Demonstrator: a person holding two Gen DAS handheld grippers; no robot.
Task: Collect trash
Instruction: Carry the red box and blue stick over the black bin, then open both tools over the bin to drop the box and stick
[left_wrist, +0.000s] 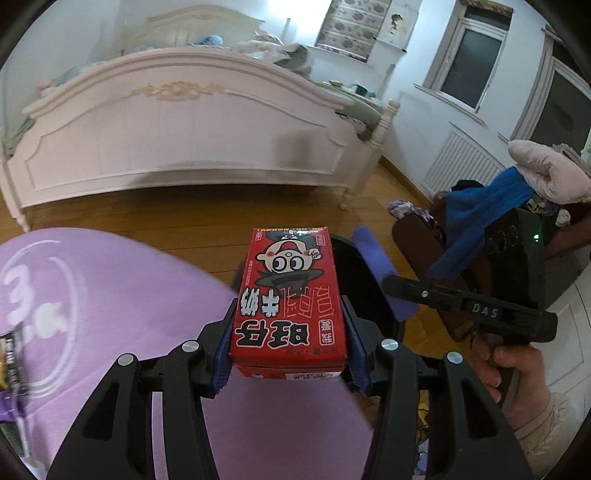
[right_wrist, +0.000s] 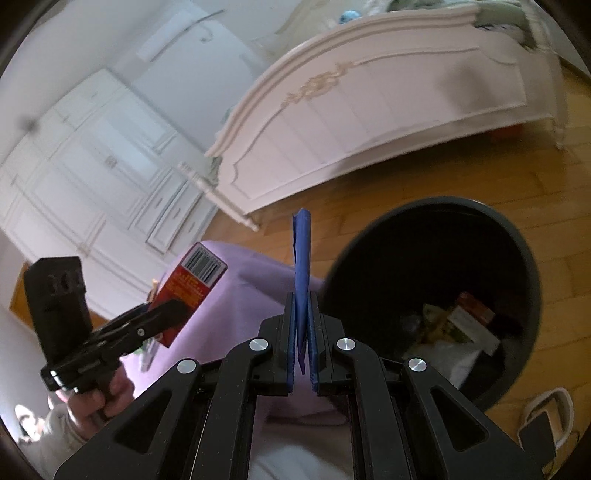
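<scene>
Red milk carton (left_wrist: 289, 299) sits clamped in the left gripper (left_wrist: 289, 332); the right gripper (right_wrist: 303, 332) pinches a blue wrapper (right_wrist: 301, 273) beside the black bin (right_wrist: 517, 236).

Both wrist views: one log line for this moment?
left claw: shut on milk carton | right claw: shut on blue wrapper | bin: holds trash

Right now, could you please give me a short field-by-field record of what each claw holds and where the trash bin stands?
left claw: shut on red milk carton, held above the purple cloth
right claw: shut on blue wrapper, a thin folded piece standing up between the fingers
trash bin: dark, round, open, on the wooden floor, to the right of the right claw
bin contents: some cartons and wrappers at the bottom
background: white bed footboard
</scene>
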